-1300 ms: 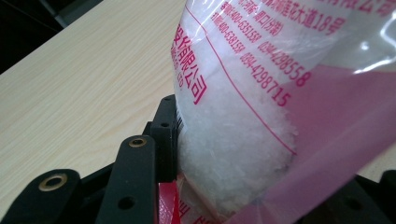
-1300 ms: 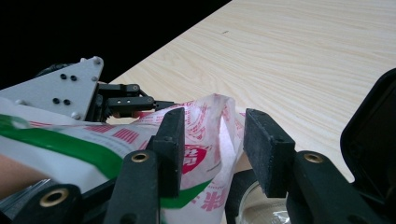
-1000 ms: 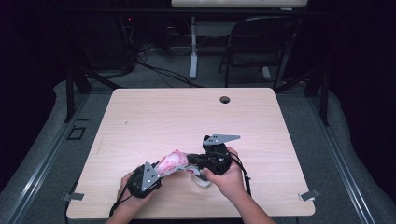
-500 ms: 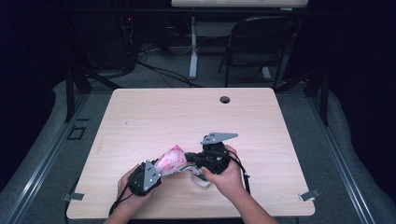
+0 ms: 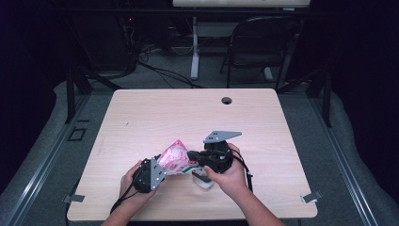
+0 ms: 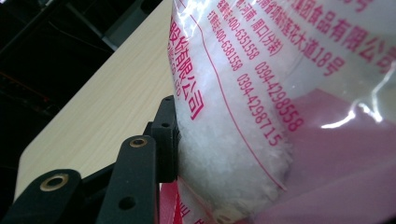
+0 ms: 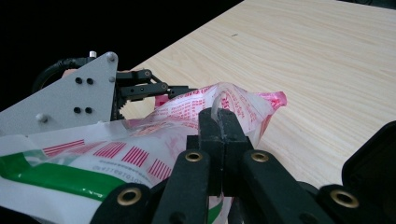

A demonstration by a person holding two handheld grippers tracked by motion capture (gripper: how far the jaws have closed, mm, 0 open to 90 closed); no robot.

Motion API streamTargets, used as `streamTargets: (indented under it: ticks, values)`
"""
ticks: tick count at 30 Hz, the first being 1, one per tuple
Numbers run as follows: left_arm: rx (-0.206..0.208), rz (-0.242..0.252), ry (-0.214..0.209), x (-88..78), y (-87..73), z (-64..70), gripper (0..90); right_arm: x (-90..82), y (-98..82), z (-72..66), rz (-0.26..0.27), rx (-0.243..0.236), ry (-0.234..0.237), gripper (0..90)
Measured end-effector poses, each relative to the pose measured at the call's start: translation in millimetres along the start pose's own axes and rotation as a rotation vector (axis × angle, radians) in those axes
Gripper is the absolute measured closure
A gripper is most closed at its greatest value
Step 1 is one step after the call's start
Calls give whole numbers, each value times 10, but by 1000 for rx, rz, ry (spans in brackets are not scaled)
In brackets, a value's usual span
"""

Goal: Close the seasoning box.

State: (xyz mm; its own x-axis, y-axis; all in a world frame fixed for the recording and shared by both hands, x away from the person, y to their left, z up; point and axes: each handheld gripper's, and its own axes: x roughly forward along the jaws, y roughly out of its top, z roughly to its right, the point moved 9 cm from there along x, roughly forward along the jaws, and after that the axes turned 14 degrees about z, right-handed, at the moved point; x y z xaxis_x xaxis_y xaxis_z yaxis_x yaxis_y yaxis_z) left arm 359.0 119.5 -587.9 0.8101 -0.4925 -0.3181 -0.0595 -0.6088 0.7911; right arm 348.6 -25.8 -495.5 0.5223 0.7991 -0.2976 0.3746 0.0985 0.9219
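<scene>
A plastic bag [image 5: 175, 159], pink and white with red print, is held up over the table's [image 5: 155, 117] front middle. My left gripper [image 5: 161, 168] grips its lower end from the left. In the left gripper view one black finger [image 6: 164, 140] presses into the bag [image 6: 243, 116], which is packed with white granules. My right gripper [image 5: 191, 154] reaches in from the right and is shut on a fold of the bag's top film [image 7: 219, 100]. In the right gripper view both of its fingers [image 7: 223, 128] sit tight together, with the left gripper's grey plate [image 7: 70, 105] beyond.
A small clear object [image 5: 202, 180] lies on the table under my right hand, partly hidden. A round cable hole [image 5: 227, 100] sits near the far edge. Behind the table stand a dark chair [image 5: 256, 42] and a white post [image 5: 194, 52].
</scene>
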Motion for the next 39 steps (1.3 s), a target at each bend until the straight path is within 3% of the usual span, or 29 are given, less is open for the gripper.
streamTargets:
  ticks: [6,18,39]
  values:
    - [59,-12,27,42,60,-47,606,-24,27,24,11,0,-6,900]
    - [128,-21,38,107,111,-89,608,-45,37,108,4,-4,-21,900]
    - [335,-1,112,90,304,-216,614,-147,98,153,31,-19,-29,900]
